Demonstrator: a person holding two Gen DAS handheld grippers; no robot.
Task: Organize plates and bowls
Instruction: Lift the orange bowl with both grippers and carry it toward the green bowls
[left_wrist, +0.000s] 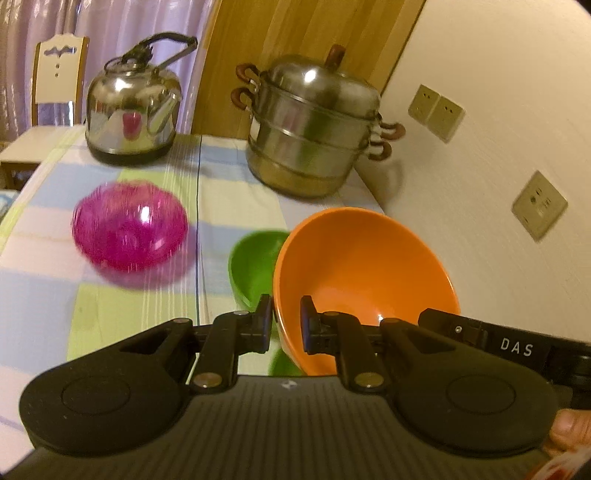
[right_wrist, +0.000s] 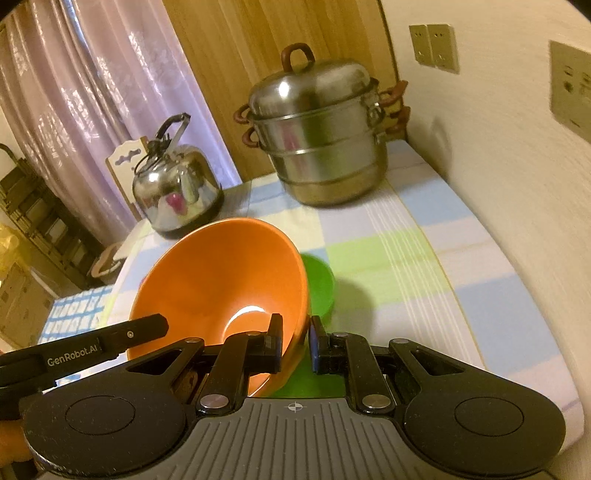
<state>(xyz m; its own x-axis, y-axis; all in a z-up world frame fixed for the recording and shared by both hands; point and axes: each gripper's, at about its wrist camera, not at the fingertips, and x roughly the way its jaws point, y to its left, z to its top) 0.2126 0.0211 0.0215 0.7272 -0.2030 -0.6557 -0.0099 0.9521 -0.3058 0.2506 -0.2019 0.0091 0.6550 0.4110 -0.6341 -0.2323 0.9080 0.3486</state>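
Where the orange bowl (left_wrist: 364, 273) blocks the view, only part of the green bowl (left_wrist: 255, 266) shows behind and beneath it; whether the two touch cannot be told. Pink translucent bowl (left_wrist: 129, 230): smeared by blur, surface pattern unreadable. A fingertip at the lower right edge of the left view is cut off.

Orange bowl: held above the table, tilted, mouth facing up and toward the cameras, rim running across between both tools. Left gripper (left_wrist: 286, 325): clenched on the bowl's wall at one side, one pad inside, one outside. Right gripper (right_wrist: 295, 343): likewise clamped on the opposite side of the wall. Green bowl: upright on the cloth.

Surface: table under a checked cloth (right_wrist: 424, 258) of blue, green and white. At the far end, a steel kettle (left_wrist: 133, 107) and a stacked steel steamer pot (left_wrist: 314, 125). Room: pale wall with sockets (left_wrist: 539, 205), wood panel, lilac curtain (right_wrist: 92, 92), white chair (left_wrist: 59, 70).
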